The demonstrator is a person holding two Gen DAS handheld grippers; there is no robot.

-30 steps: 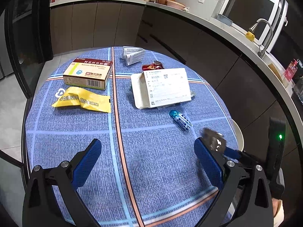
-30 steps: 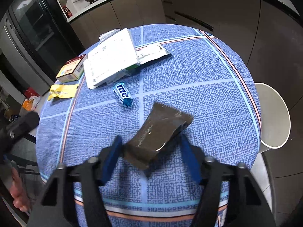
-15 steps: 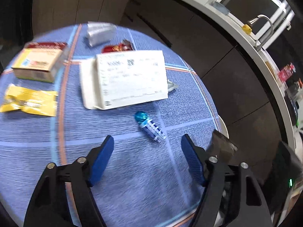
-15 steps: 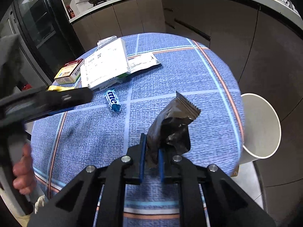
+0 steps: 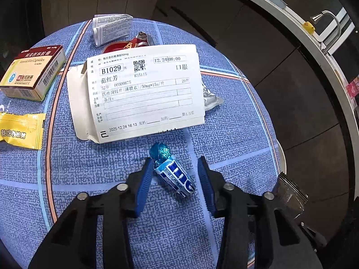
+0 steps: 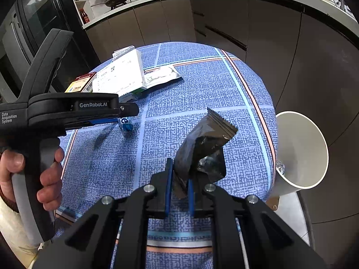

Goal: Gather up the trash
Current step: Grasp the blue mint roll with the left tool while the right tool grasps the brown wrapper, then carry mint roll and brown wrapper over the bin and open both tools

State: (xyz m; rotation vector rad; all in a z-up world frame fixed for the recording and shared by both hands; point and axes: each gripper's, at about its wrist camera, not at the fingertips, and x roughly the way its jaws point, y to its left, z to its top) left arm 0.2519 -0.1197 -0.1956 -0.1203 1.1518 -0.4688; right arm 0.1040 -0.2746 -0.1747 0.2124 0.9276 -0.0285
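A blue and white candy roll (image 5: 172,170) lies on the blue tablecloth between the open jaws of my left gripper (image 5: 176,168); the left pad touches or nearly touches it. It also shows in the right wrist view (image 6: 126,122) under the left gripper (image 6: 125,109). My right gripper (image 6: 178,185) is shut on a dark foil wrapper (image 6: 202,143), held above the table near its right edge. The wrapper also shows in the left wrist view (image 5: 290,196). A white bin (image 6: 314,161) stands beside the table at the right.
On the table lie a white prescription bag (image 5: 143,92), a medicine box (image 5: 33,71), a yellow sachet (image 5: 21,130), a folded leaflet (image 5: 112,28), a red wrapper (image 5: 128,44) and a silver foil pack (image 5: 209,97). Dark kitchen cabinets (image 6: 224,22) stand behind.
My left gripper moved forward and down and narrowed around the candy roll. My right gripper closed on the dark wrapper and lifted it upright.
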